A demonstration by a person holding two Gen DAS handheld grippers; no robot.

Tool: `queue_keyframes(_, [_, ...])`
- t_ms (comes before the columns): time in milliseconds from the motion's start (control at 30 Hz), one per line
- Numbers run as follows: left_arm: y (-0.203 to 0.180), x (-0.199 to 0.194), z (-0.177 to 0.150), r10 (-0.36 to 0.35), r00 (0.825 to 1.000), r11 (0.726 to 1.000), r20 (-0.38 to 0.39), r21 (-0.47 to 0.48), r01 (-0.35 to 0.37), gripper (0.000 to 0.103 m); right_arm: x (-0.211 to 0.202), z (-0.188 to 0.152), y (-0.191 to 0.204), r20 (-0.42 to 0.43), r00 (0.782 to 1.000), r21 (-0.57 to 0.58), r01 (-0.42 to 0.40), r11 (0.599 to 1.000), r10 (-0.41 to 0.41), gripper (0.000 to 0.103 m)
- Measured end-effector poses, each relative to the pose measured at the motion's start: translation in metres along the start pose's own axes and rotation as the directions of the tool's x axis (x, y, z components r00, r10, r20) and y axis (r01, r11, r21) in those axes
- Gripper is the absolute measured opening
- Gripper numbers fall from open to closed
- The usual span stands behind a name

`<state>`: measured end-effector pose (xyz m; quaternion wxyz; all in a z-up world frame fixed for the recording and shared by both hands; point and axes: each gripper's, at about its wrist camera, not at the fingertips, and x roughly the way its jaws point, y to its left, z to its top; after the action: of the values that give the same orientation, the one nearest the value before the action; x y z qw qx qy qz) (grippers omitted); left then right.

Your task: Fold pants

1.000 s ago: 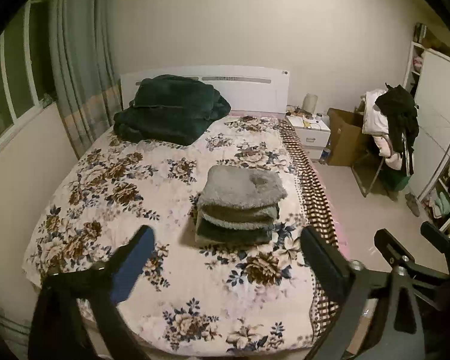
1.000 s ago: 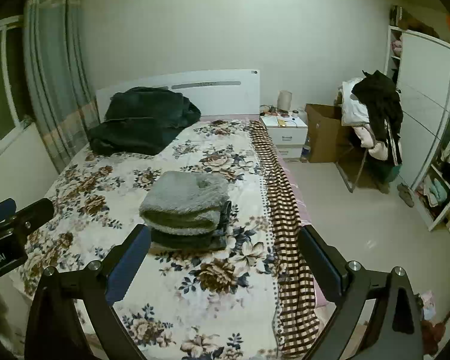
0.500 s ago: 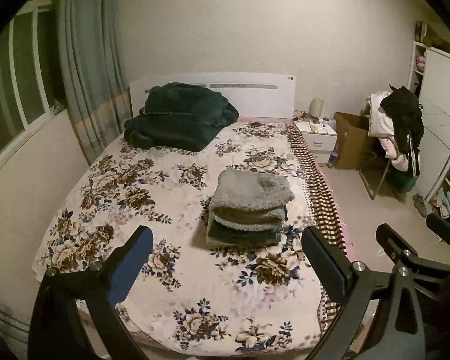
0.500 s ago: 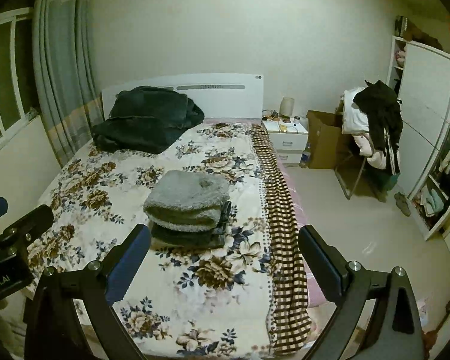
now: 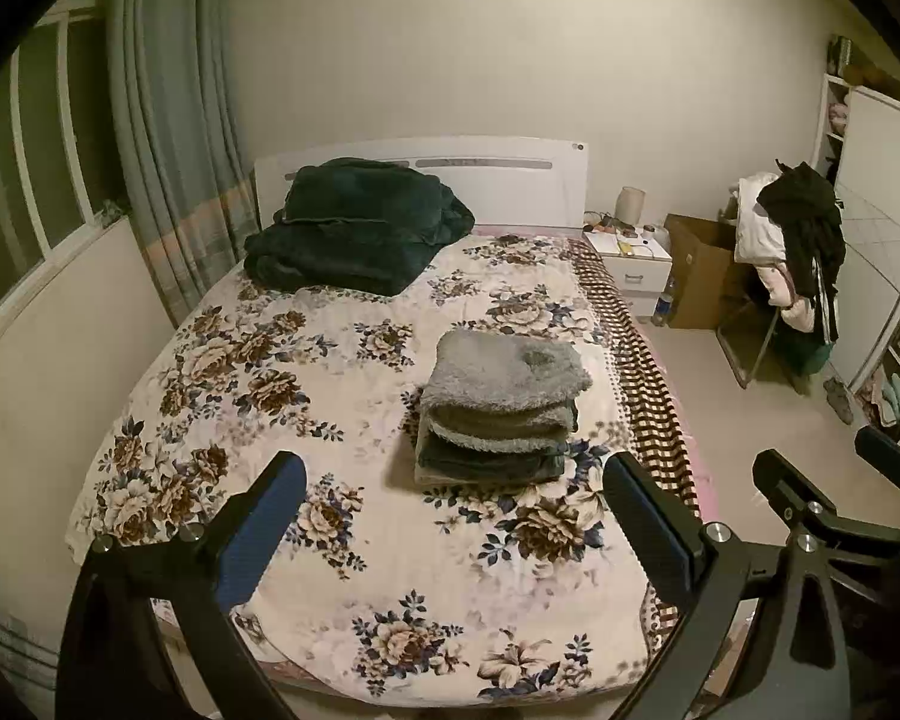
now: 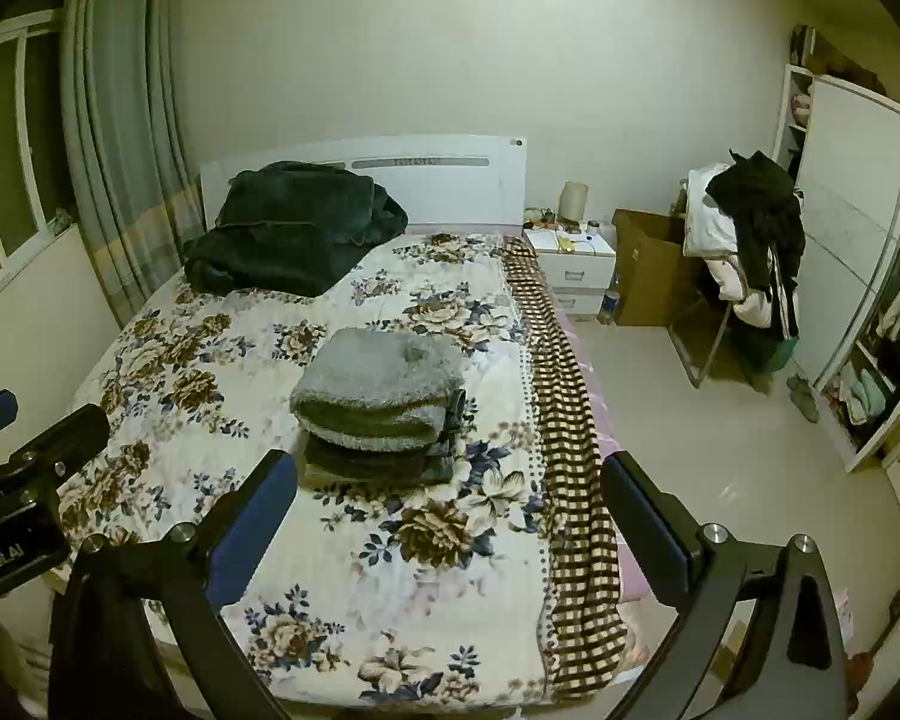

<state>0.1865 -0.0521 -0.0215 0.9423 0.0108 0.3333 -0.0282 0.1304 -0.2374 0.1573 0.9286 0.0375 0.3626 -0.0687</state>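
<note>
A stack of folded fuzzy grey pants lies on the floral bedspread, right of the bed's middle; it also shows in the right wrist view. My left gripper is open and empty, held back above the foot of the bed, well short of the stack. My right gripper is open and empty too, above the bed's near right part. The right gripper shows at the right edge of the left wrist view.
A dark green blanket is heaped by the white headboard. A nightstand, a cardboard box and a chair piled with clothes stand right of the bed. A wardrobe lines the right wall; curtains hang left.
Both grippers have pulled back and risen away from the bed, so the stack looks smaller and more of the room shows. Both stay open and empty.
</note>
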Motion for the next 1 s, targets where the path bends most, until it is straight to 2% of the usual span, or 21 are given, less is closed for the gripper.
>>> queue_keyframes(1000, [0.013, 0.001, -0.014, 0.006, 1.000, 1.000, -0.022, -0.024, -0.006, 0.101, 0.002, -0.009, 0.001, -0.019, 0.999, -0.004, -0.027, 1.000, 0.027, 0.103])
